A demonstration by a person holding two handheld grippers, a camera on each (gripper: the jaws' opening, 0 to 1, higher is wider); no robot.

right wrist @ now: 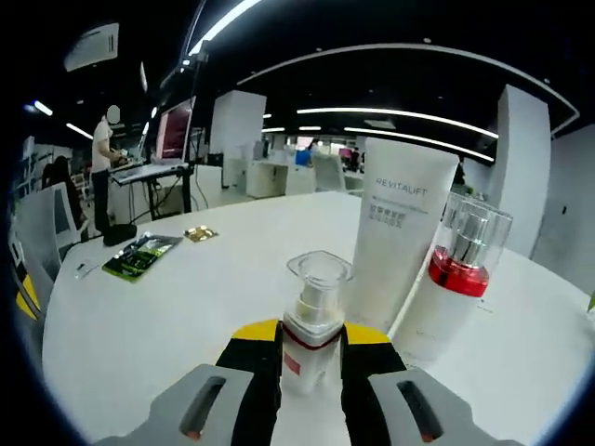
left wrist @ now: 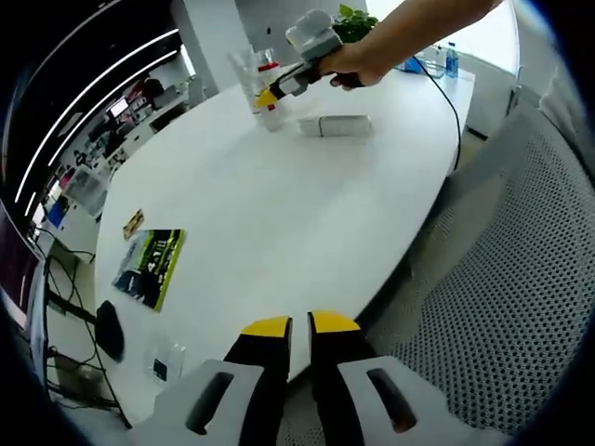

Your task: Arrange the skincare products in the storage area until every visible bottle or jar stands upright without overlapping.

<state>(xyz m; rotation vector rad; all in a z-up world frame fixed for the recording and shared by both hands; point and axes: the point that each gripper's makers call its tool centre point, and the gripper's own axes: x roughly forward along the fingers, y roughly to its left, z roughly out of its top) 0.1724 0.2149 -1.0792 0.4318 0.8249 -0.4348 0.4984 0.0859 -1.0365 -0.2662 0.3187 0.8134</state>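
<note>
My right gripper [right wrist: 311, 334] is shut on a small pump bottle [right wrist: 314, 321] with a clear cap and a red band, held upright between the jaws. Just behind it stand a white REVITALIFT tube [right wrist: 400, 232] and a white bottle with a red collar and clear cap [right wrist: 460, 279], both upright. In the left gripper view a hand holds the right gripper [left wrist: 271, 96] at the same cluster of bottles [left wrist: 253, 79] at the table's far end. A white oblong product [left wrist: 335, 125] lies flat beside them. My left gripper [left wrist: 299, 325] hovers shut over the table's near edge, holding nothing.
The white oval table [left wrist: 279, 214] carries a green booklet [left wrist: 151, 267], a small gold packet [left wrist: 133, 223] and a black object [left wrist: 110, 330] on its left side. A mesh chair [left wrist: 502, 288] stands close on the right. Water bottles [left wrist: 448, 60] sit at the far end.
</note>
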